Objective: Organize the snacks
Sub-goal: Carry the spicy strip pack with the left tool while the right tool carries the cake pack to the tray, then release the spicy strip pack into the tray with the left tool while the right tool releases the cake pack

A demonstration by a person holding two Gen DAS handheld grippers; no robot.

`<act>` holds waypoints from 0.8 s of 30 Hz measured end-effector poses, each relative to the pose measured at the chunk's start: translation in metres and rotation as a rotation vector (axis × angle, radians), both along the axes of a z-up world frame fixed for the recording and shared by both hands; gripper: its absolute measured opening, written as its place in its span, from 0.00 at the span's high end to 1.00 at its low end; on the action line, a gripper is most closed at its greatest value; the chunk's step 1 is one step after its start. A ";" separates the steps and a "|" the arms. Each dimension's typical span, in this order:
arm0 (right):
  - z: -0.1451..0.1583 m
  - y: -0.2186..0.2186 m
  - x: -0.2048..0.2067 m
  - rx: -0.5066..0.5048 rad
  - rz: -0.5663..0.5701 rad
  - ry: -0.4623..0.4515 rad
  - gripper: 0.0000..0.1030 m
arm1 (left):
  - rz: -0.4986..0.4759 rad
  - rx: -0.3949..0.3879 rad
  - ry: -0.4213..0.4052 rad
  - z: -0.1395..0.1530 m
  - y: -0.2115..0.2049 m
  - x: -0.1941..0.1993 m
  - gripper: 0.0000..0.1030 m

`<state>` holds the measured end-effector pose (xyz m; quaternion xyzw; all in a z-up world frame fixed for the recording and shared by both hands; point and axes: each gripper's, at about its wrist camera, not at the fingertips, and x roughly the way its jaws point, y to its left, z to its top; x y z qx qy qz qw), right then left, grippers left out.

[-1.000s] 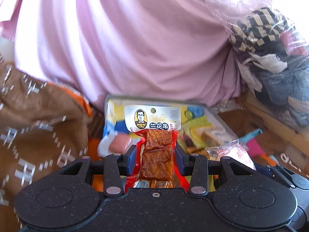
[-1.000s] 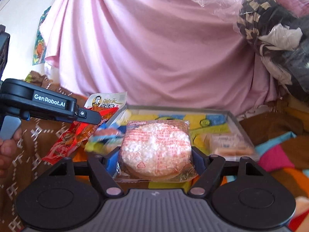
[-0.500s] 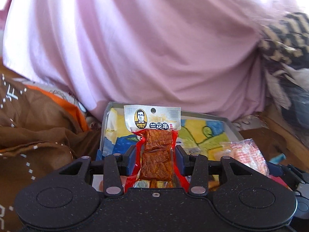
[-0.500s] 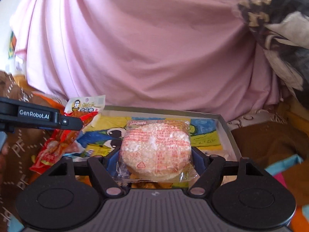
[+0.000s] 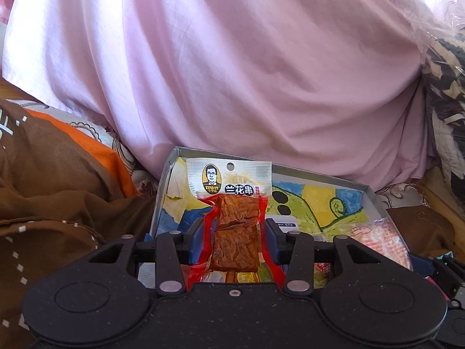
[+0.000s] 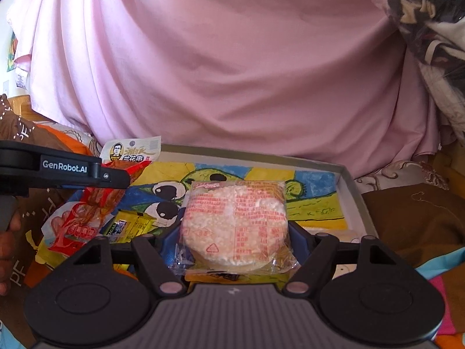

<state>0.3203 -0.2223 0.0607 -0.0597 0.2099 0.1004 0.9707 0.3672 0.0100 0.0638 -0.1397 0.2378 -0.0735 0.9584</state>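
The left gripper (image 5: 234, 240) is clamped on a tofu pack (image 5: 234, 229), held upright over the near-left corner of the box (image 5: 367, 187). The right gripper (image 6: 234, 242) pinches a rice cake (image 6: 234, 226) (round, in clear printed wrap) above the box's middle near edge. A yellow packet (image 6: 132, 224) lies inside the box, left of the rice cake. Pink cloth (image 6: 232, 67) hangs behind the box.

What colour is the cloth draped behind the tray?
Plain pale pink cloth, no pattern; clearest in the right wrist view.
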 end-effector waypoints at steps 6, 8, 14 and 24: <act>-0.005 0.005 0.005 -0.031 0.026 0.022 0.24 | 0.005 -0.011 0.032 -0.006 -0.002 0.006 0.55; -0.007 0.007 0.006 -0.046 0.033 0.028 0.24 | 0.001 -0.007 0.039 -0.008 -0.003 0.007 0.54; -0.013 0.007 0.012 -0.049 0.025 0.057 0.22 | -0.008 0.006 0.061 -0.013 -0.006 0.010 0.45; -0.006 0.001 0.008 -0.039 -0.005 0.027 0.09 | 0.024 0.014 0.028 -0.008 -0.003 0.003 0.15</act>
